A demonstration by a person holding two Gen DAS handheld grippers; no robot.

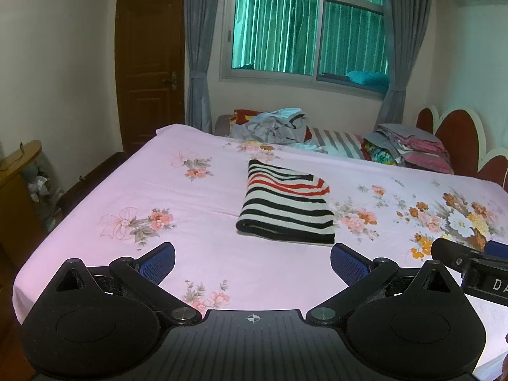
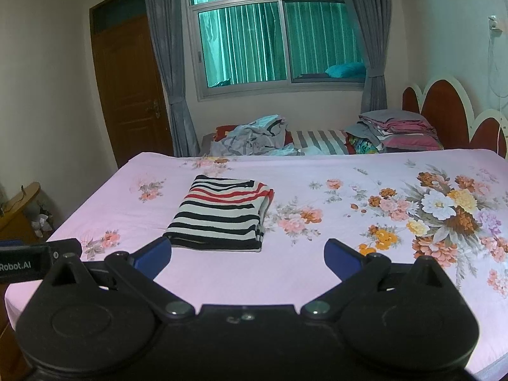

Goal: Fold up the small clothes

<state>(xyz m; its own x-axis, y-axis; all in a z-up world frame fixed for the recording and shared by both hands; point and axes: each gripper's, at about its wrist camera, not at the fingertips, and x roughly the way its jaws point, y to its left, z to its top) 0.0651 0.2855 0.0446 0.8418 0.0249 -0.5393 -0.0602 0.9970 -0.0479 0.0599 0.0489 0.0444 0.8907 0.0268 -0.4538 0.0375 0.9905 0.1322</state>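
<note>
Both my grippers are spread wide, nothing between the fingers. Left gripper [image 1: 252,262] hangs above the near part of the bed, blue pads [image 1: 158,262] apart, pink sheet visible in the gap. Right gripper [image 2: 247,255] same deal: pads [image 2: 343,258] apart, holding nothing, also above the near edge. Each one shows up at the edge of the other's view, so they sit side by side, close together.

Folded striped garment [image 1: 285,206] lies flat on the bed sheet [image 1: 197,197], just ahead of both grippers, not touching either. Black and white stripes, a few red ones toward the far end. From the left view it sits ahead and slightly right of center; from the right view [image 2: 222,214] ahead and to the left, so it lies roughly between the two.

Sheet is pink with flower prints, biggest bouquet off to the right [image 2: 444,209].

Beyond the far edge: loose heap of grey clothes [image 1: 273,125], then a stack of folded pink and grey things [image 2: 397,128] by the red headboard [image 2: 444,111]. Window [image 1: 304,28] with grey curtains behind, wooden door [image 1: 149,63] to the left.
</note>
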